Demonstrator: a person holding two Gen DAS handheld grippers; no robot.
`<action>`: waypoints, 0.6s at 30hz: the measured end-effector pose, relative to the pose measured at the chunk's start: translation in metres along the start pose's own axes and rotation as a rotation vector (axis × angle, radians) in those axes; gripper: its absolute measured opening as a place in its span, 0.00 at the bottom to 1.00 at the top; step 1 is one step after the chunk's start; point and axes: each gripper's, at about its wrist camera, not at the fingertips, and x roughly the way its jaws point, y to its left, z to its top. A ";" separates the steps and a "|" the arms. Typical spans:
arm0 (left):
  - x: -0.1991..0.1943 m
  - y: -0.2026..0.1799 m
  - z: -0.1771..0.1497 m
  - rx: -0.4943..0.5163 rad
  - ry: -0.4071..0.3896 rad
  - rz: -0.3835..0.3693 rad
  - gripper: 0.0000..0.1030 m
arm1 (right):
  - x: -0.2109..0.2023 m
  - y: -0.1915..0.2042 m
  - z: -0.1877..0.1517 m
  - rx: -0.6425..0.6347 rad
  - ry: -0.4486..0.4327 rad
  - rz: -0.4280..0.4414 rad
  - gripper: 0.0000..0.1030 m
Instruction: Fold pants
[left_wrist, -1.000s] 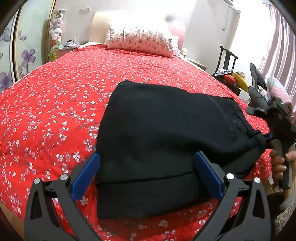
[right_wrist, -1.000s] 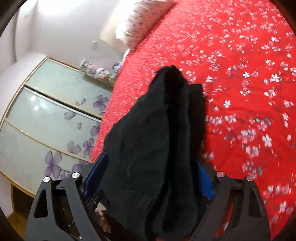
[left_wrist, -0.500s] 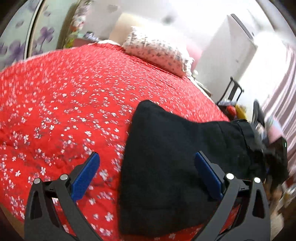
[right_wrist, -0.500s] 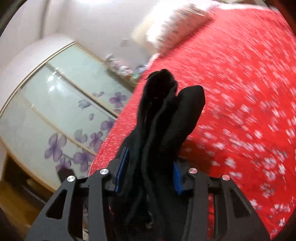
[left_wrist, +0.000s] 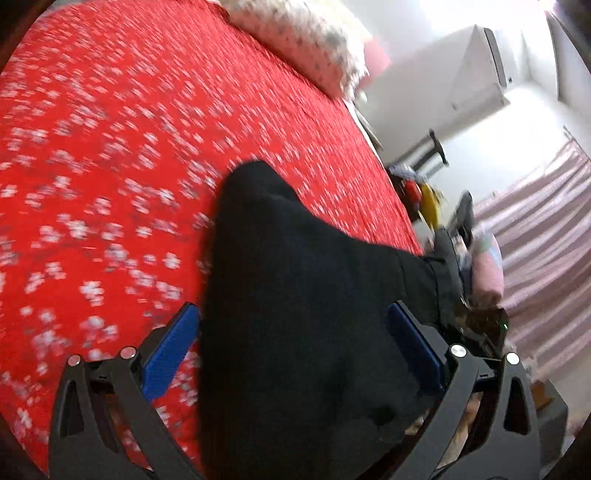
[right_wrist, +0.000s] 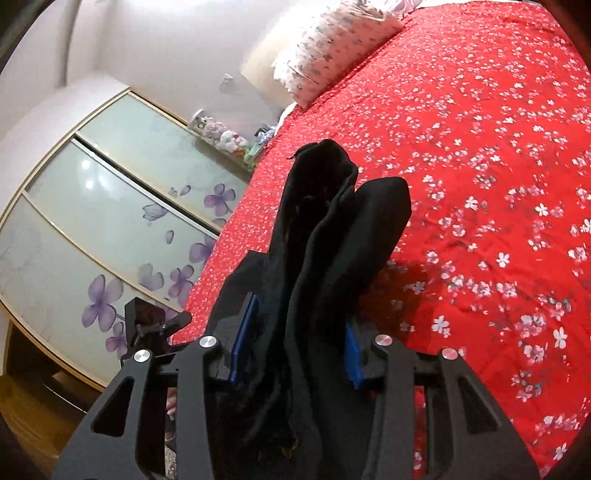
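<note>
While bunched thick, black pants (right_wrist: 332, 266) | right tool (right_wrist: 295, 354) clamped | floral red bedspread (right_wrist: 498, 147)

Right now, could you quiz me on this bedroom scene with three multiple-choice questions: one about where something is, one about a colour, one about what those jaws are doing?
1. Where is the flowered pillow?
A. at the far end of the bed
B. on the floor
C. on top of the pants

2. What colour is the bedspread?
A. plain blue
B. red with small white flowers
C. green stripes

3. What is the right gripper doing?
A. hanging open over bare bedspread
B. closed on the black pants
C. holding the pillow

Answers:
1 A: the pillow lies at the far end of the red cover, by the wall.
2 B: red cloth with white blossoms fills both views.
3 B: its blue-padded jaws press against bunched black cloth from both sides. The left gripper has its jaws wide apart, with the pants between them.
</note>
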 end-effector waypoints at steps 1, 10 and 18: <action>0.003 -0.002 0.001 0.010 0.012 0.003 0.97 | 0.000 -0.004 -0.001 0.005 0.002 -0.003 0.43; 0.029 -0.003 0.007 0.050 0.094 0.046 0.65 | 0.014 -0.038 0.003 0.155 0.059 -0.066 0.46; 0.019 -0.002 0.003 0.063 0.040 -0.021 0.25 | 0.009 -0.041 -0.001 0.165 0.030 -0.018 0.41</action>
